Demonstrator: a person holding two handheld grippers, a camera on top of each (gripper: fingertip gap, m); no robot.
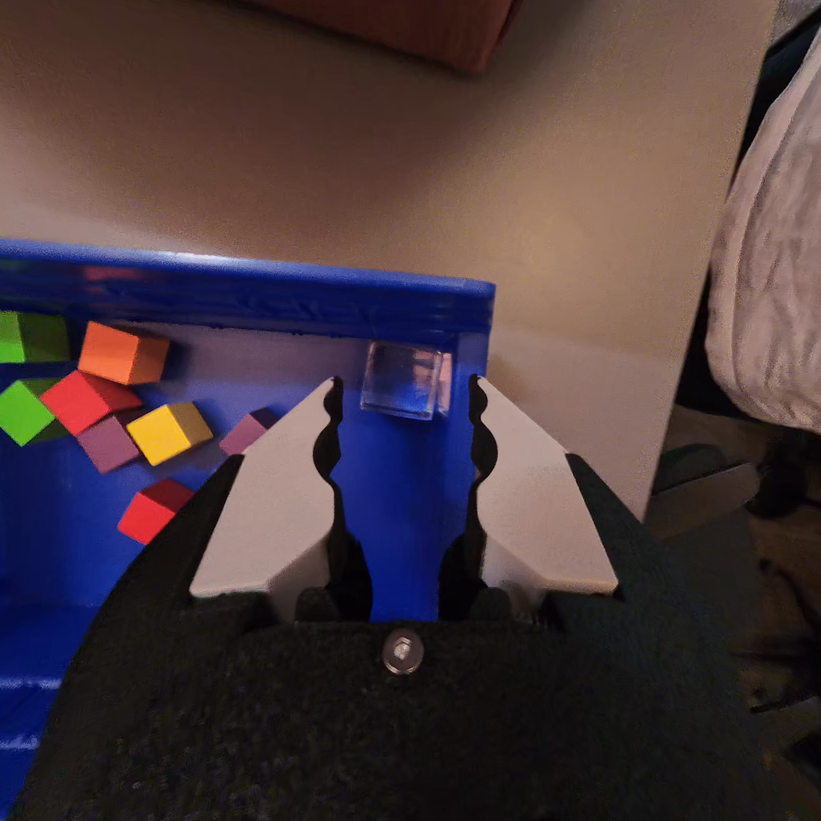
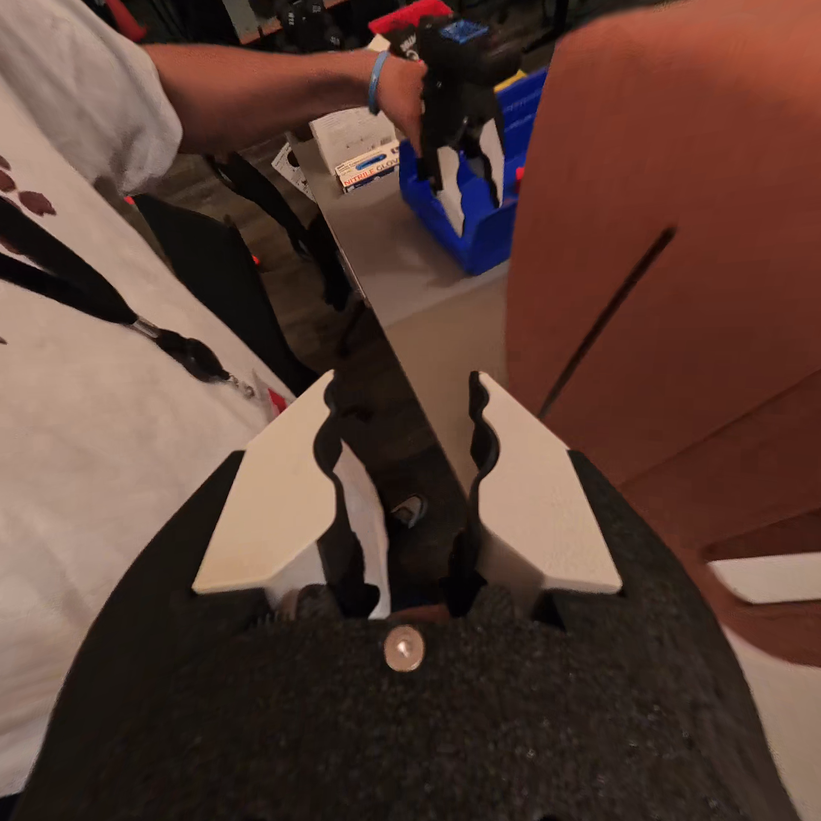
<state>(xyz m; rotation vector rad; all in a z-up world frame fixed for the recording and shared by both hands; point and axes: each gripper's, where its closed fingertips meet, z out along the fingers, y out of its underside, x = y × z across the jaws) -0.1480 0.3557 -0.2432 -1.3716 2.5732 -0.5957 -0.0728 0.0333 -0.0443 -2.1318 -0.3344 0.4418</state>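
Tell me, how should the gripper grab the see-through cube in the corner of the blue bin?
Probably from above, pinching the clear cube across its two flat side faces. It sits close to the corner of the blue bin, so the right-hand face has little room. The left gripper is open, and the cube lies just past its tips, roughly in line with the gap.

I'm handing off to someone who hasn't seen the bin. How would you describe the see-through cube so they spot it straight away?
Find the blue bin on the beige table, and look to its far right inside corner. The clear cube sits there against the far wall, just ahead of the open left tool. It is the only transparent block; the others, such as the orange cube and yellow cube, are opaque, painted and clustered at the left.
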